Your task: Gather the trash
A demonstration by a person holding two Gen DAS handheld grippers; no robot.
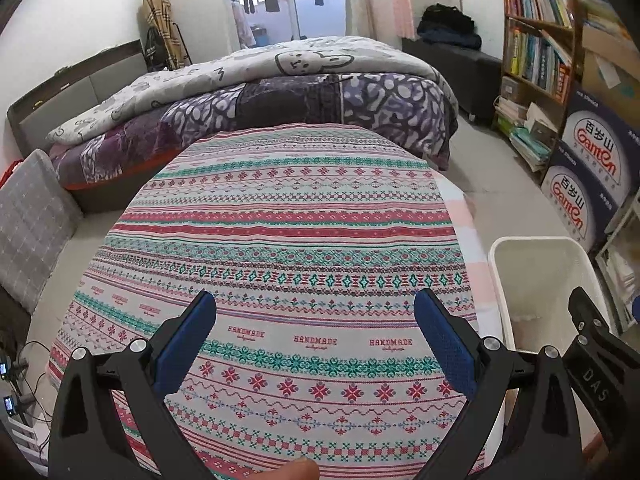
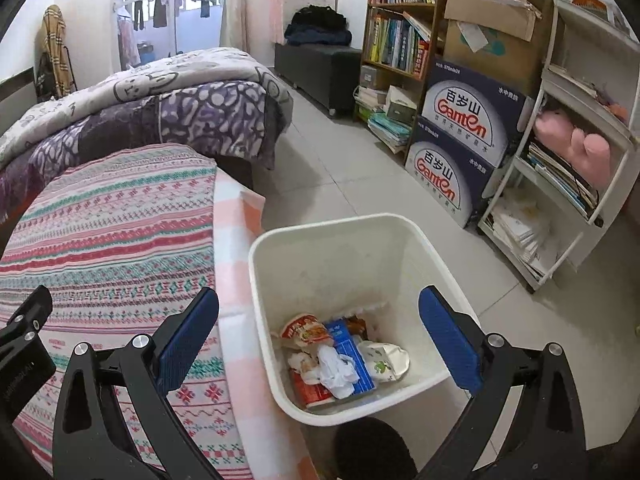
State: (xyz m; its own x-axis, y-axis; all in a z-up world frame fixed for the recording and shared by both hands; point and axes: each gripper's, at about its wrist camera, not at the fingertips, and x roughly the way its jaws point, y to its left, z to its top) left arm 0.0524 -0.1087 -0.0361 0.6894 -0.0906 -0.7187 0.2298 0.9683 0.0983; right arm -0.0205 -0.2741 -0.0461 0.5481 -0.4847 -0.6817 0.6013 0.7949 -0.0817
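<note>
The left black tongs with blue padded fingers (image 1: 315,312) are spread wide and grip nothing. The right black, blue-padded tongs (image 2: 319,310) likewise gape, holding nothing.

Light: soft, even daylight reaching me from the balcony door (image 1: 280,0) at the far end of the room, where the glass (image 2: 168,4) is blown out to a pale bluish white; shadows are faint. Distortion: strong fisheye bend in both my wrist views, dark vignette in every corner, the bookshelf (image 2: 400,20) bowing at the edge. Focus: sharp mid-frame, mild softness toward the rim.
</note>
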